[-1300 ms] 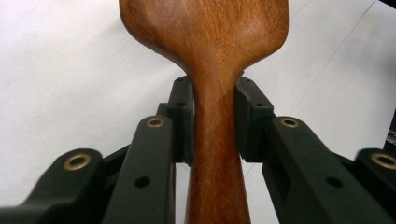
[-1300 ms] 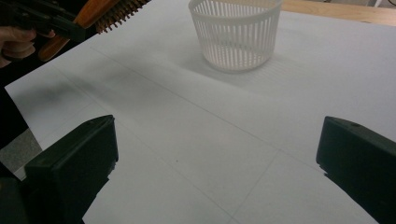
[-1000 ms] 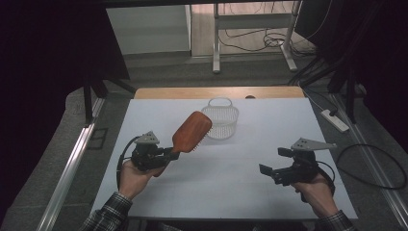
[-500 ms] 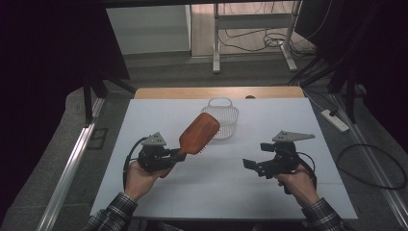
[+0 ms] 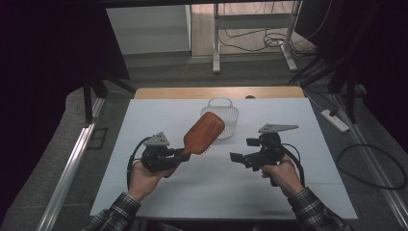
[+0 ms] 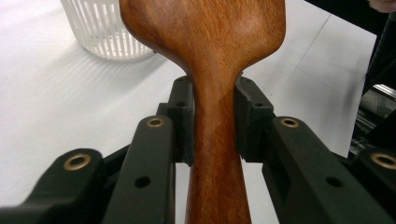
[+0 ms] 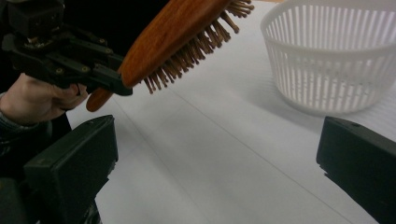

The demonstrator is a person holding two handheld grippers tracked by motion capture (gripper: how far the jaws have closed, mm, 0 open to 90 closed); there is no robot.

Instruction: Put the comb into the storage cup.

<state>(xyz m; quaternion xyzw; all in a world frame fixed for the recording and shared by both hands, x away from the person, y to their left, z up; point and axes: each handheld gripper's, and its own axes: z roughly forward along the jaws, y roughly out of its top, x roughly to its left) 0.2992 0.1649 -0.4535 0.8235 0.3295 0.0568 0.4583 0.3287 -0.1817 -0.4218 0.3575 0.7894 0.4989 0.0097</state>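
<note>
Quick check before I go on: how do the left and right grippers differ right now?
The left gripper is shut on the brown wooden hairbrush, pinching its handle; the right gripper is open with nothing between its jaws. The left points up toward the white slatted plastic basket; the right points across toward the brush. Both are black, hand-held, above the white table.

The white table point(image 5: 216, 192) has a wooden strip point(image 5: 219, 92) along its far edge. On the floor beyond it stands a metal frame point(image 5: 252, 38) with loose cables point(image 5: 269, 43). Near the right edge lies a white power strip point(image 5: 335, 120) beside a black cable point(image 5: 370, 168).
</note>
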